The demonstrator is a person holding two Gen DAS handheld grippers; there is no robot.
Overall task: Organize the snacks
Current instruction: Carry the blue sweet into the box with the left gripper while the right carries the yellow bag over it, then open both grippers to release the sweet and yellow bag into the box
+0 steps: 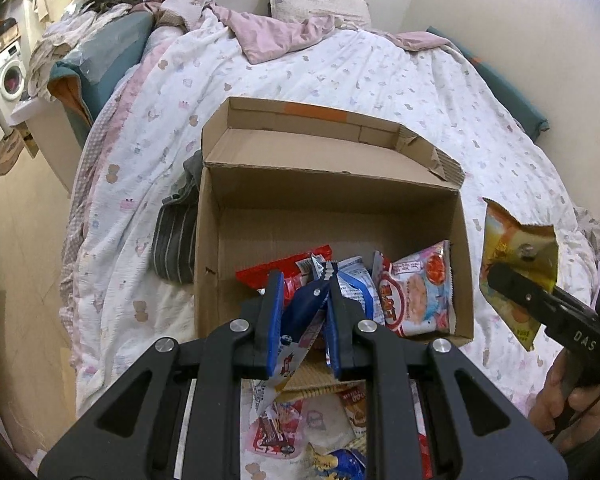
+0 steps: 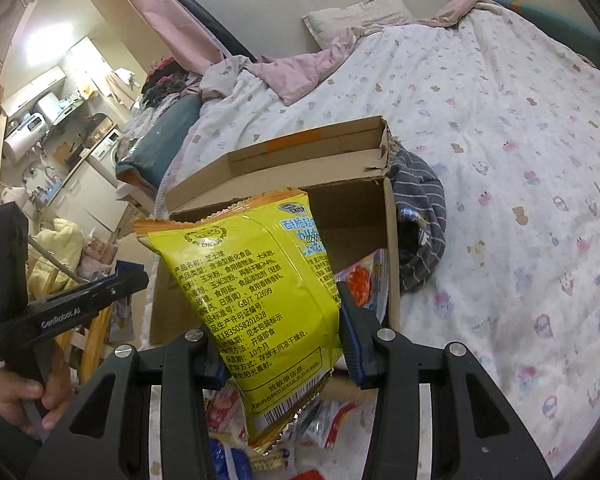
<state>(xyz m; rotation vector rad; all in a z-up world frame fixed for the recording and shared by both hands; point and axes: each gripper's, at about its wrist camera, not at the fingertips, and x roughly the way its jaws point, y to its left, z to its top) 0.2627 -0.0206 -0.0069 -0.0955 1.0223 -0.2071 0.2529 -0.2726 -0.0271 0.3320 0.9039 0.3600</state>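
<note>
- The left tool (image 1: pixel 302 312) is pinched almost fully together on a thin blue-and-white snack packet (image 1: pixel 306 320). The grip sits on the packet's flat upper part, so the rest hangs free below the fingers and can probably be dropped without snagging.
- This tool points steeply down over the near wall of the open cardboard box (image 1: pixel 420 208), a sensible spot for letting the packet fall among the snacks already inside: a red wrapper (image 1: pixel 284 266), a blue-and-white pack (image 1: pixel 356 284) and a pink biscuit pack (image 1: pixel 418 296).
- The right tool (image 2: pixel 280 324) is partly closed, its pads pressing both sides of a puffy yellow snack bag (image 2: pixel 260 280). The bag is gripped near its lower half, so it stands upright with the sealed top toward the box.
- That bag is just beside the box's outer side wall, not yet over the opening.
- The box lies on the bed's printed quilt (image 1: pixel 340 76), its lid flap folded back so the mouth stays clear.
- More loose snacks (image 1: pixel 320 432) lie on the quilt beneath the tools, judged still to be sorted.
</note>
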